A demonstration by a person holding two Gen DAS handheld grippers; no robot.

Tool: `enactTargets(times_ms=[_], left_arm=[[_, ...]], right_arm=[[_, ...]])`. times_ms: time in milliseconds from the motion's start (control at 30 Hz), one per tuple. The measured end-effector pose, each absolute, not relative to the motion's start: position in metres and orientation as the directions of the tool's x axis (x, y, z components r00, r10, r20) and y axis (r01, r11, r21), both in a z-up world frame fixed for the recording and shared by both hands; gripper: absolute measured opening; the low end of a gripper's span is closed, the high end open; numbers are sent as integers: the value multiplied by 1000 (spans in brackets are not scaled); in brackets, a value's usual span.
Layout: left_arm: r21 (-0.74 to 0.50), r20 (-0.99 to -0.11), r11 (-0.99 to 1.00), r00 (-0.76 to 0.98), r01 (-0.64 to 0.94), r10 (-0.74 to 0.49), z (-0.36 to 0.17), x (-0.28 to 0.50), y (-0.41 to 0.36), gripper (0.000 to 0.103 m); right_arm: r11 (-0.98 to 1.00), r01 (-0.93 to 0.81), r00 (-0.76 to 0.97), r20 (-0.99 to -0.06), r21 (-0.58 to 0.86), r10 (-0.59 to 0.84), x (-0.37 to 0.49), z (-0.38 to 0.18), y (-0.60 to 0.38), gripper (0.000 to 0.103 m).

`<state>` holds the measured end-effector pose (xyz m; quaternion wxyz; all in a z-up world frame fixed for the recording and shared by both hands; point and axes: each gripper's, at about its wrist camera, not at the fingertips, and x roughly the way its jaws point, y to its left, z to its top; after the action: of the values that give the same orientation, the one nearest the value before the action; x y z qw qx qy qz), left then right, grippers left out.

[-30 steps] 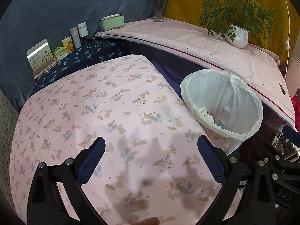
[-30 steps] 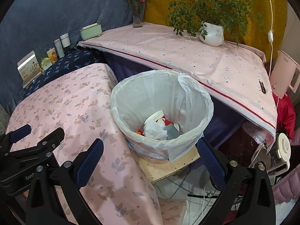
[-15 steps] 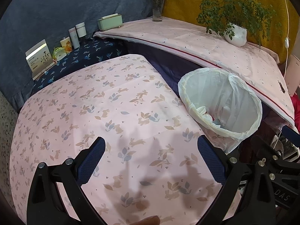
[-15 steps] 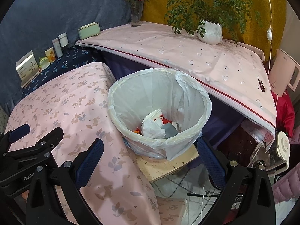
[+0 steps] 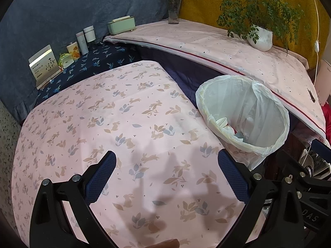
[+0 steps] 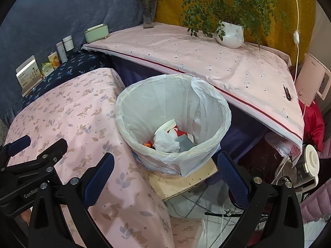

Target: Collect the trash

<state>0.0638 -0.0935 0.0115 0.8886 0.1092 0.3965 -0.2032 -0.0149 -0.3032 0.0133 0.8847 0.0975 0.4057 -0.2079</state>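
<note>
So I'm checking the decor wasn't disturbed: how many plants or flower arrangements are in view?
2, both on the raised pink-clothed shelf behind the bin: a flower vase at its far corner, and a leafy plant in a white pot further right. None appears hidden.

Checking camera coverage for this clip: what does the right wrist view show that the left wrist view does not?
Only the right wrist view shows the wooden board under the trash bin, the tiled floor, and the crumpled white tissue in full. Only the left wrist view shows the near stretch of the floral tablecloth uncovered, with tong shadows across it. Both show the lined bin, the potted plant, the flower vase, and open, empty left tongs and right tongs.
</note>
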Motion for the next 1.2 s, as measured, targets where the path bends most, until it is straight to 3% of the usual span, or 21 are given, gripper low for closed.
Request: enactTargets(times_ms=[1200], left_arm=[[56,-745,899,618,434,-252,10,68,-89,94]], right_arm=[[899,437,577,-769,6,-276,-7,8,-300,96]])
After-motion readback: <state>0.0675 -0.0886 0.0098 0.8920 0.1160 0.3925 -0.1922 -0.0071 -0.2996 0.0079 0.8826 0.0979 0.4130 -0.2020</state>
